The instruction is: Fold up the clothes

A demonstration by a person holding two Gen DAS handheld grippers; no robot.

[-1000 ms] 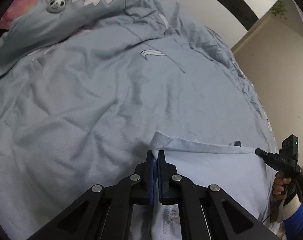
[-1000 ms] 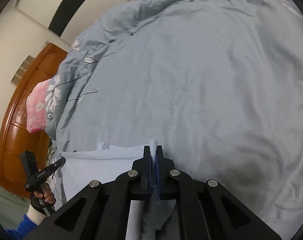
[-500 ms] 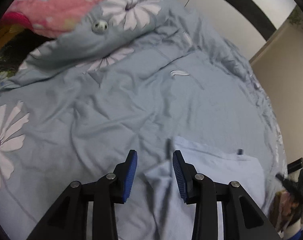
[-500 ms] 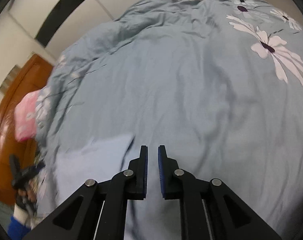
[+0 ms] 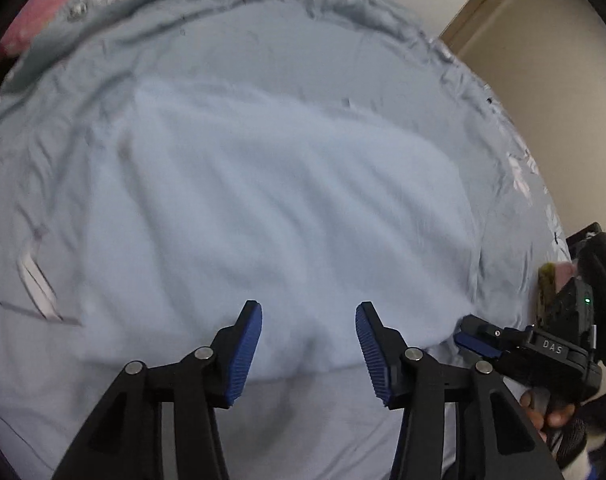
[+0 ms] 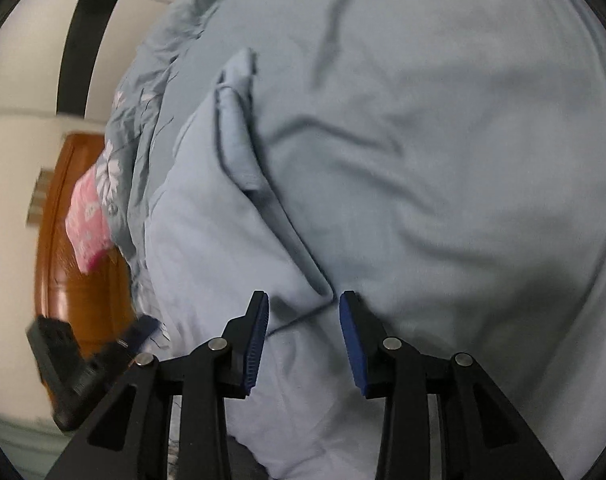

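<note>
A pale blue garment lies spread flat on the blue-grey duvet. My left gripper is open and empty, hovering over the garment's near edge. In the right wrist view the same garment lies left of centre with a folded strip along its edge. My right gripper is open and empty, its jaws on either side of the garment's edge fold. The right gripper also shows in the left wrist view at the garment's right corner. The left gripper shows blurred in the right wrist view at lower left.
A pink pillow and flowered bedding lie by the wooden headboard. A beige wall runs along the bed's right side. The pink pillow also shows in the left wrist view at top left.
Both grippers let go of the garment and opened wide. The garment now lies flat on the duvet, and both grippers have dropped closer to it.
</note>
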